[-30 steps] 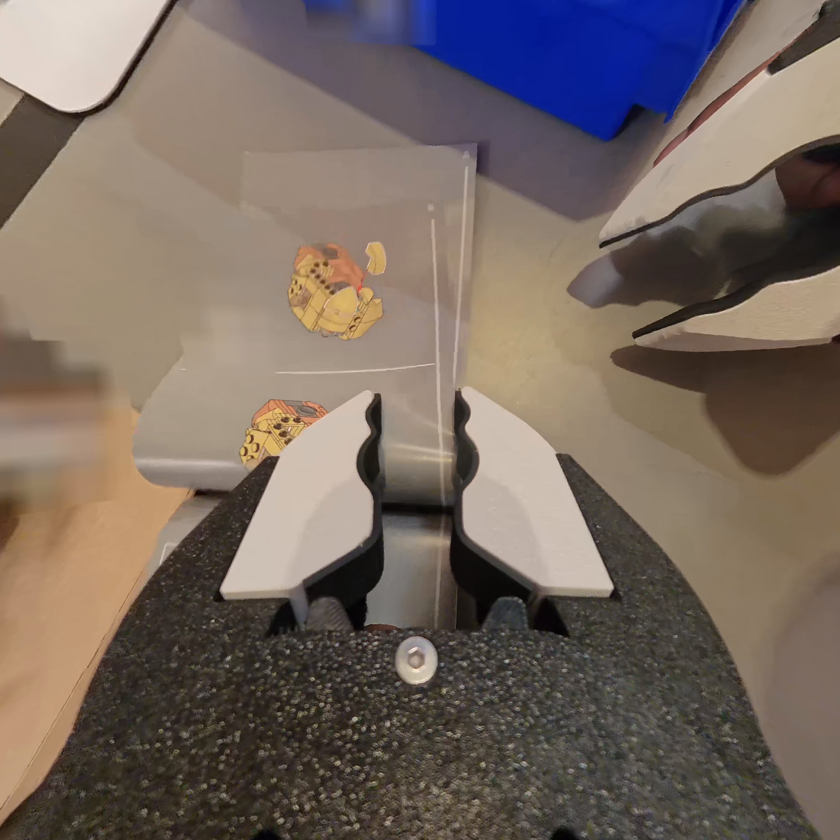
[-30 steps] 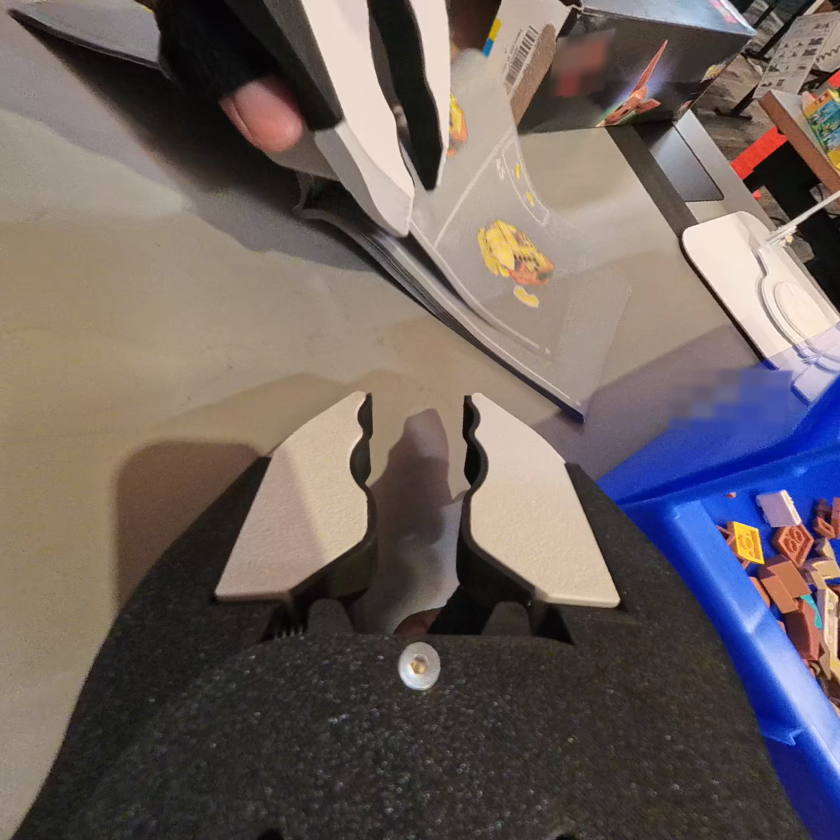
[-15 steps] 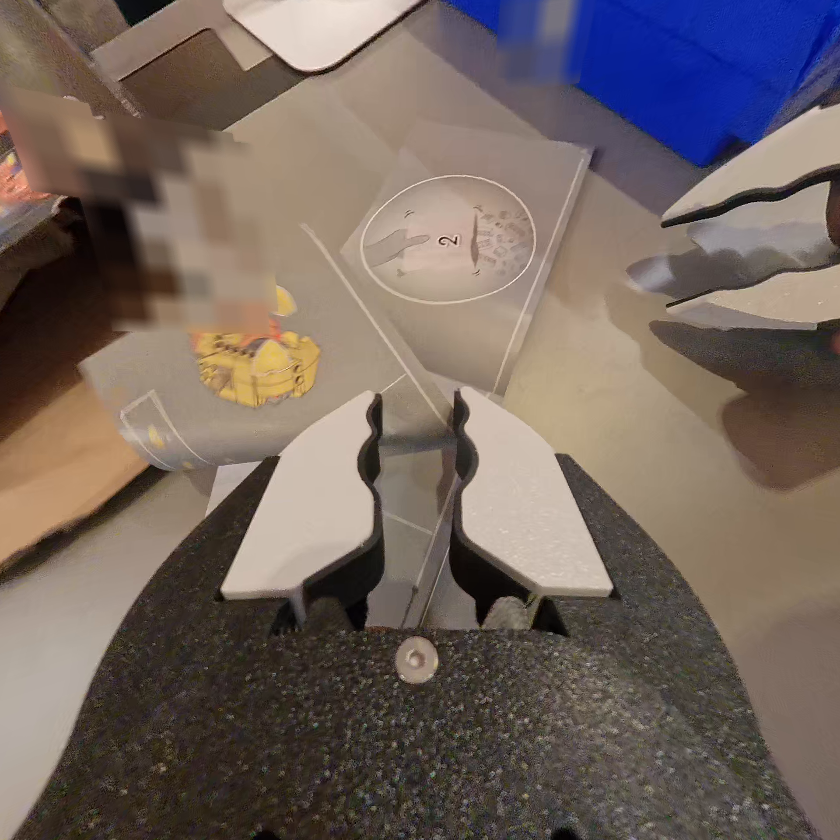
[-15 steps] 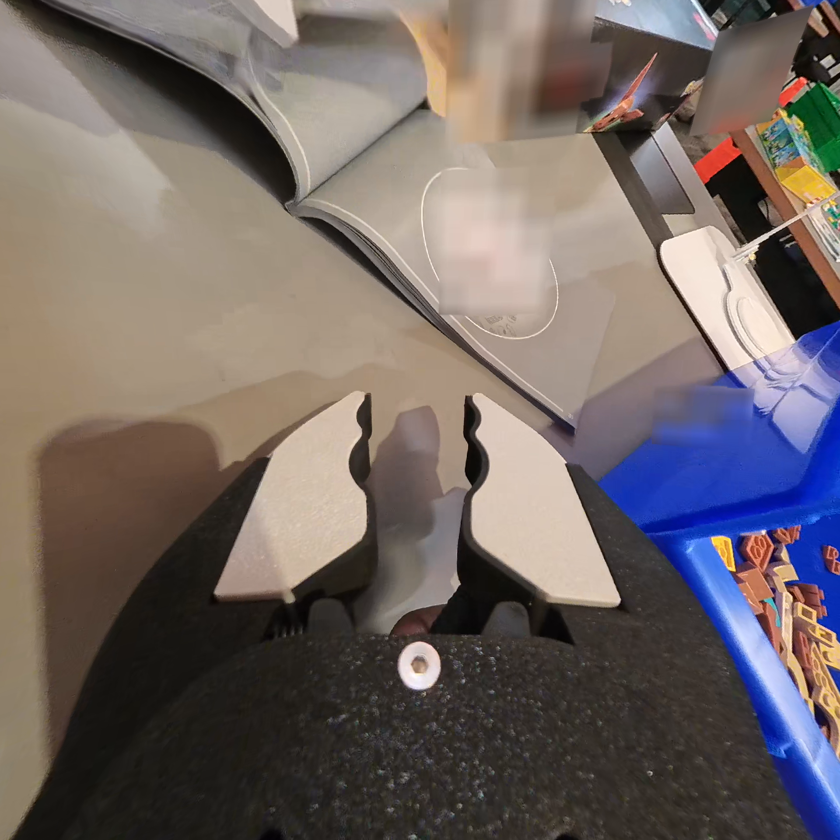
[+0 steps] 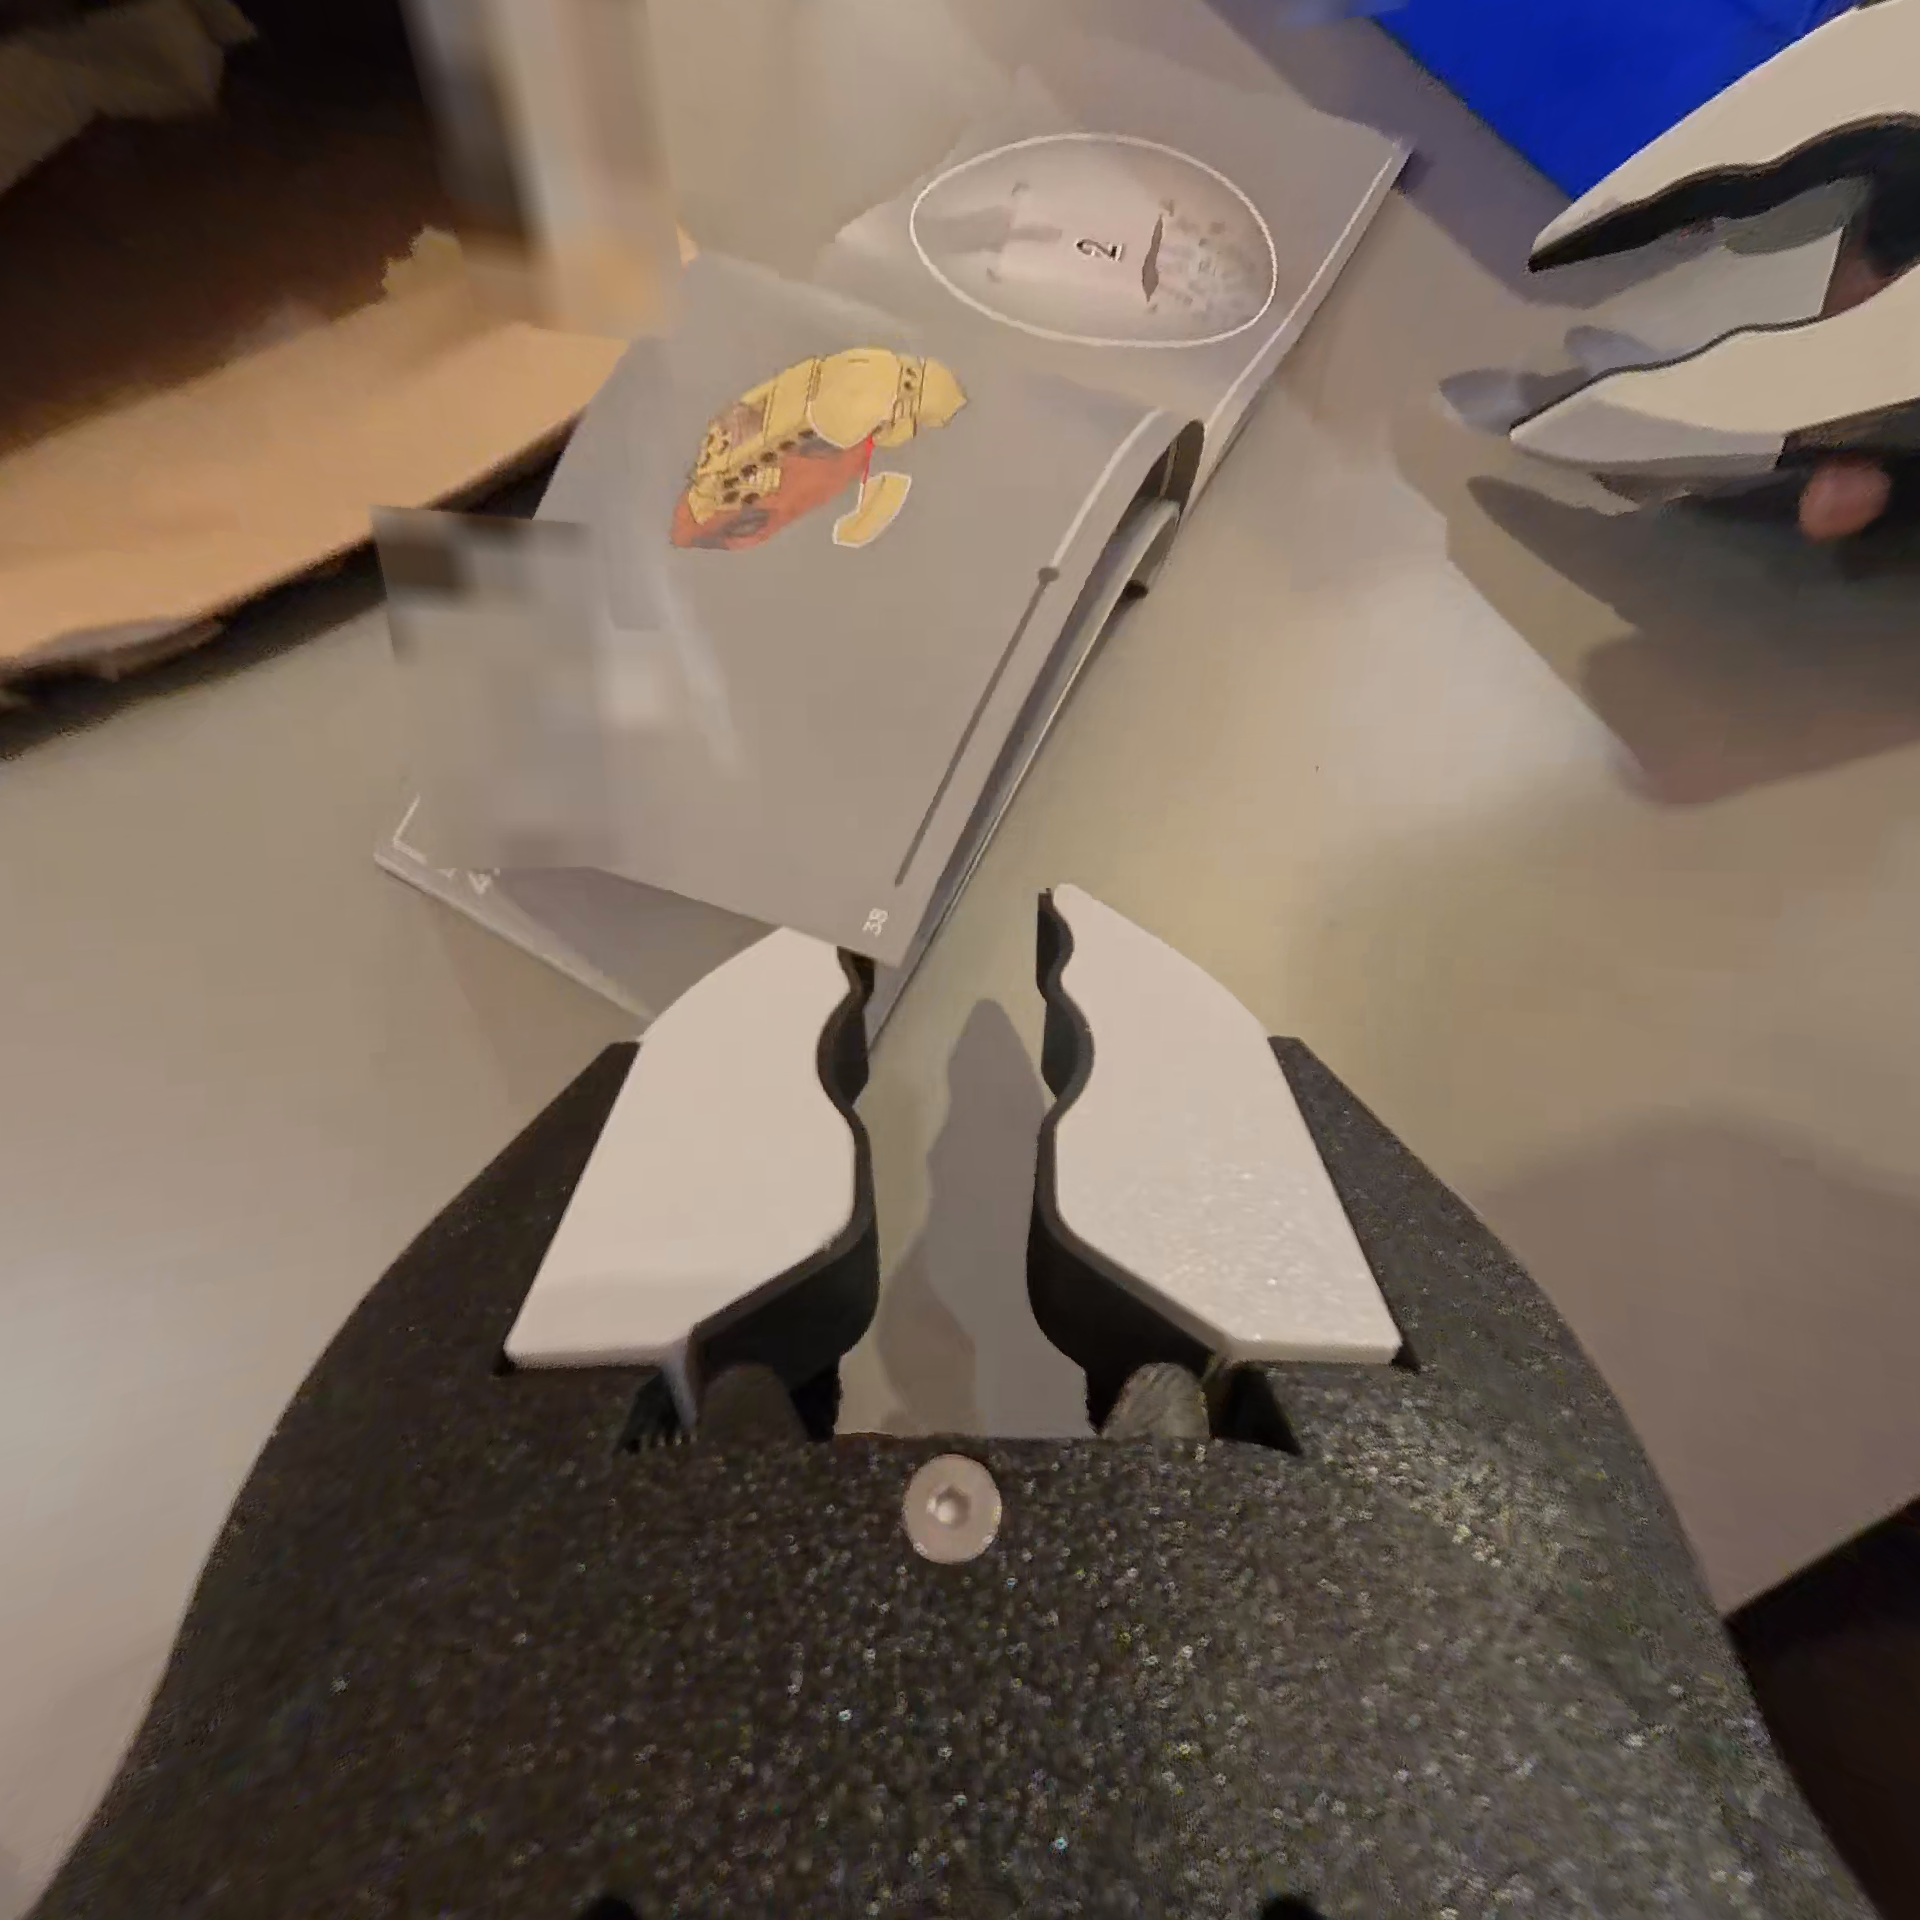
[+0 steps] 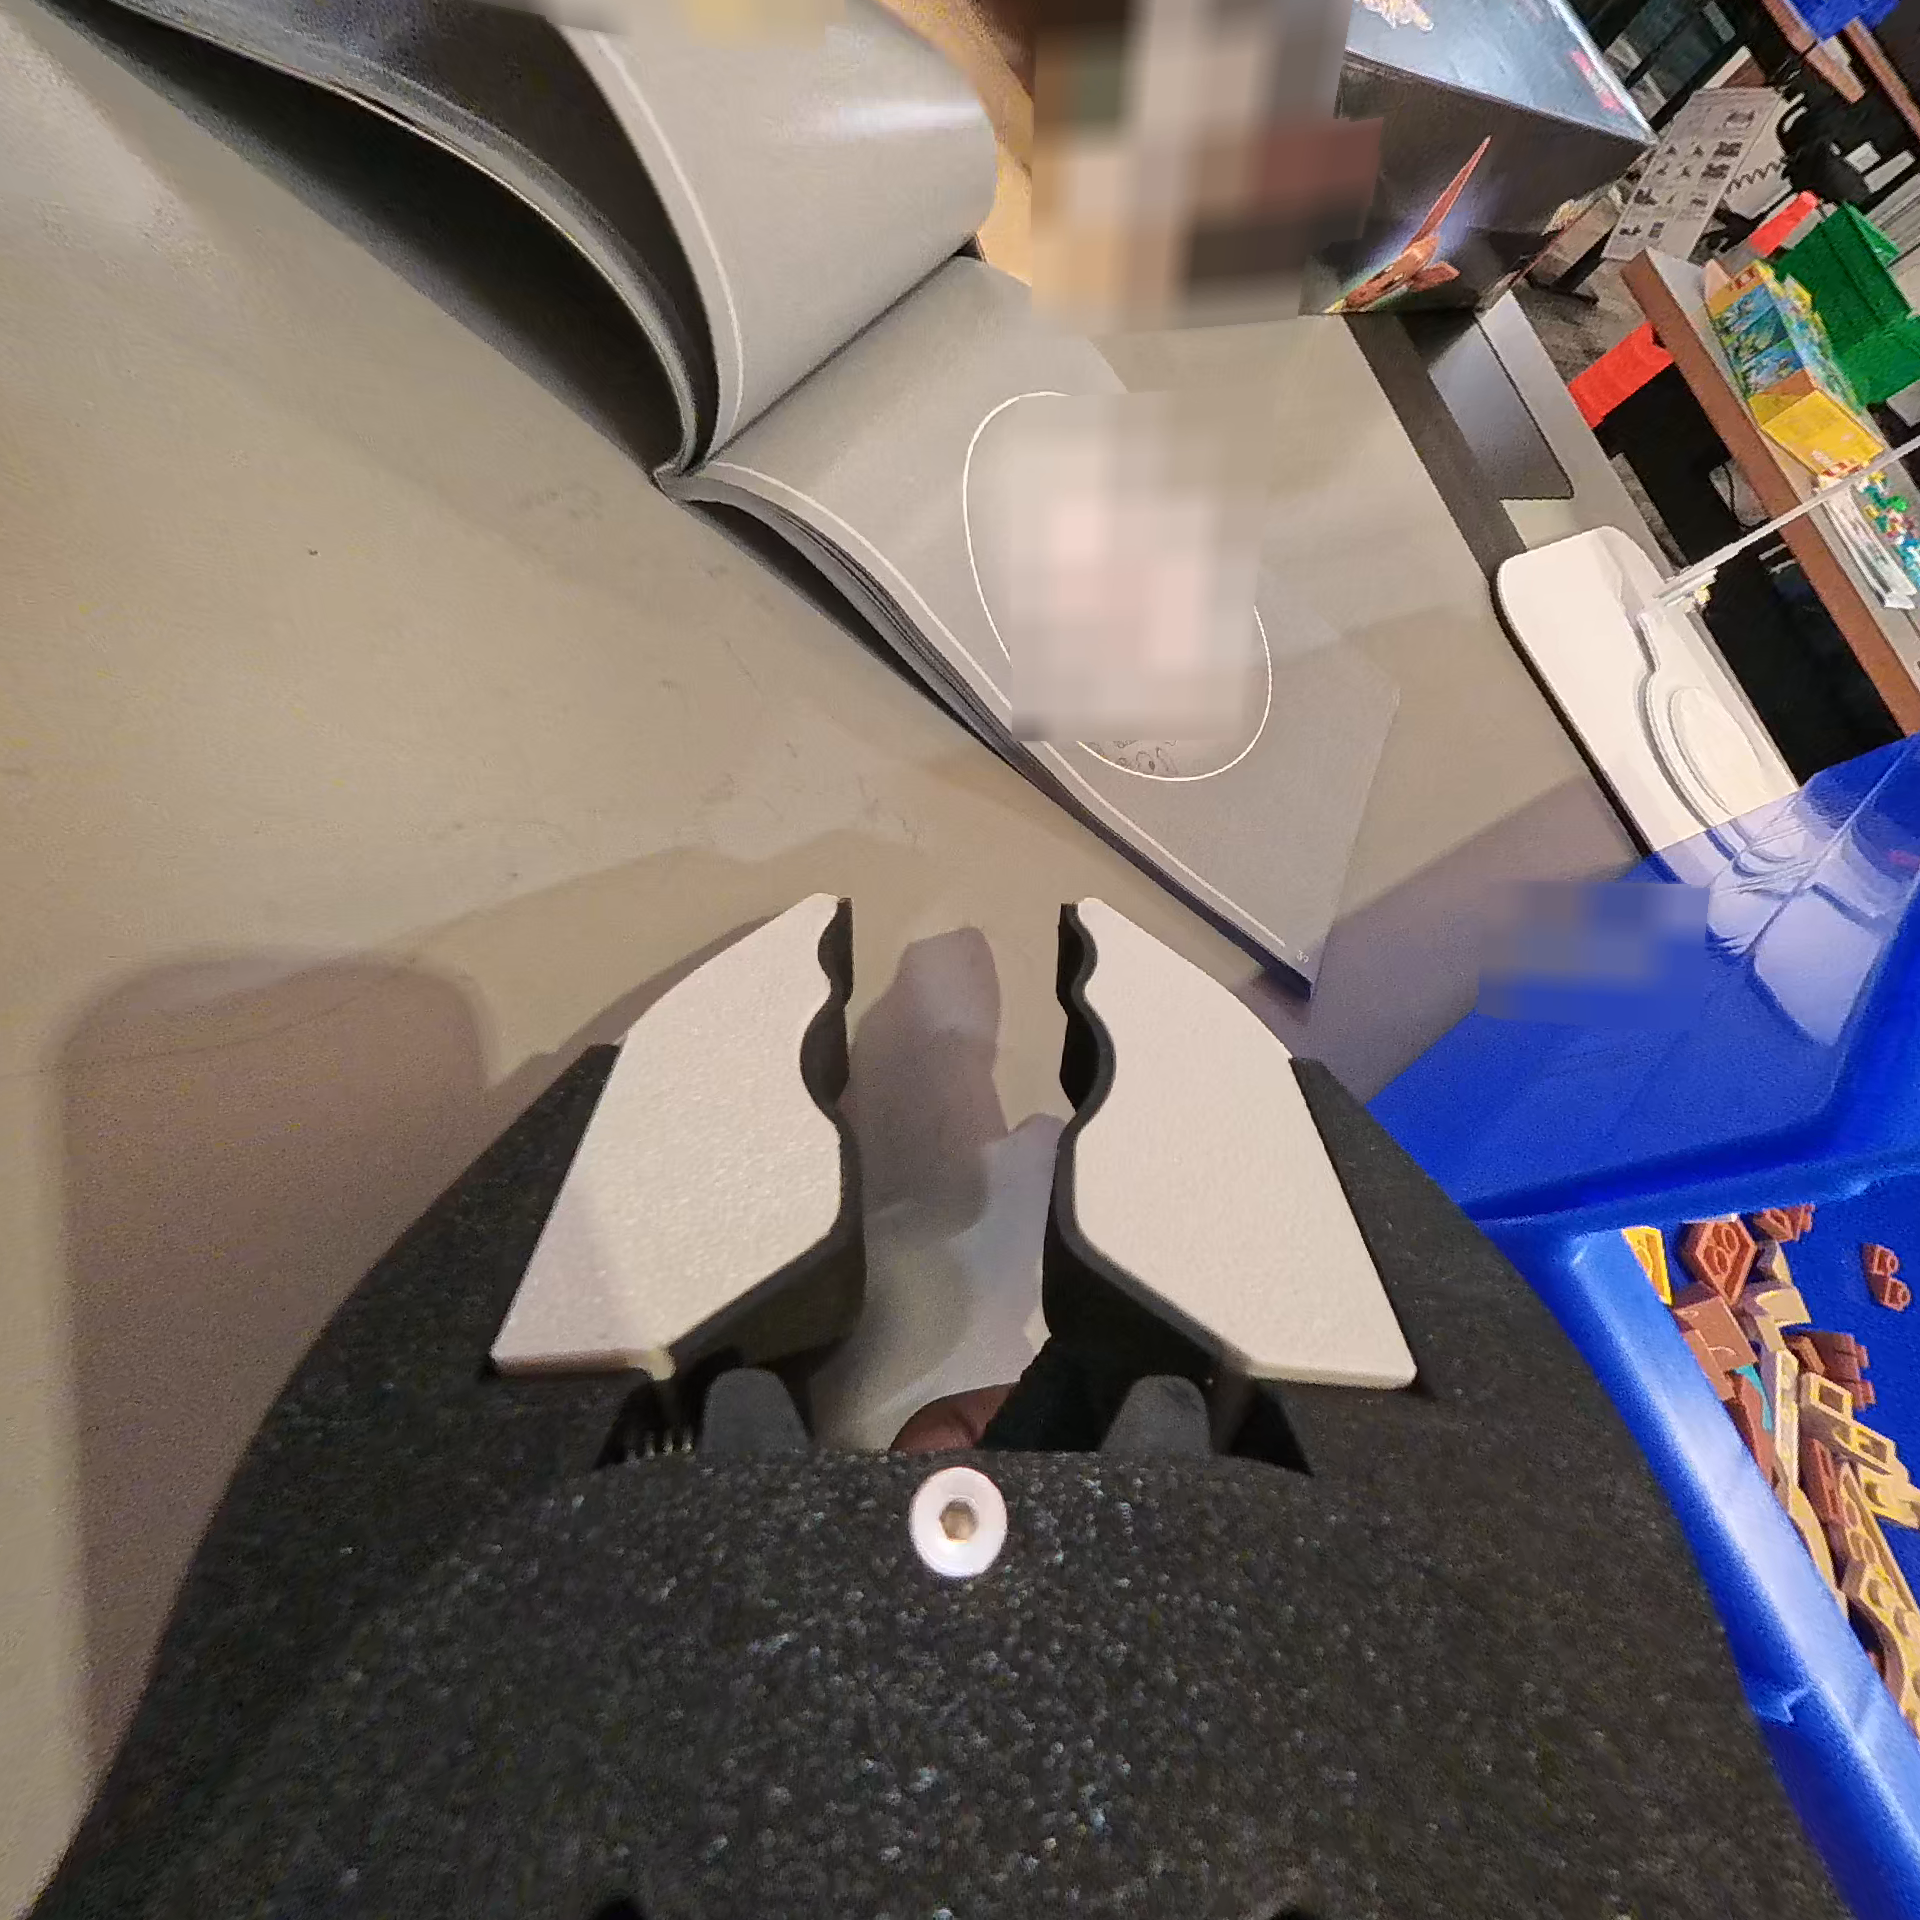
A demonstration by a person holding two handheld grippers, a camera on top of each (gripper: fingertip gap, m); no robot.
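An open grey booklet (image 5: 831, 665) is seen lying on a pale grey table (image 5: 1351, 831), its spine running from near centre toward far right in the left wrist view. The left gripper (image 5: 951, 935) is shown with its two white fingers spread; nothing is pinched between them, and only bare table and shadow are visible in the gap. The near corner of a raised, curling page (image 5: 810, 727), printed with a yellow and brown brick model (image 5: 810, 447), overlaps the tip of the left finger (image 5: 727, 1122) in the picture; whether it is touched cannot be told. The far page bears a white-outlined oval (image 5: 1091, 249). A sheet of brown cardboard (image 5: 260, 499) is seen to the far left, and the right gripper (image 5: 1714, 312), held side-on above the table, at the far right.

In the right wrist view the right gripper (image 6: 956, 914) is likewise shown spread and holding nothing, poised over bare table well short of the booklet (image 6: 1195, 831), which lies ahead and to the right. A blue bin (image 6: 1662, 1091) holding brown and tan bricks (image 6: 1787, 1382) stands just to its right. A white tray (image 6: 1579, 644) lies beyond the bin, and a dark box (image 6: 1475, 104) stands at the far edge.
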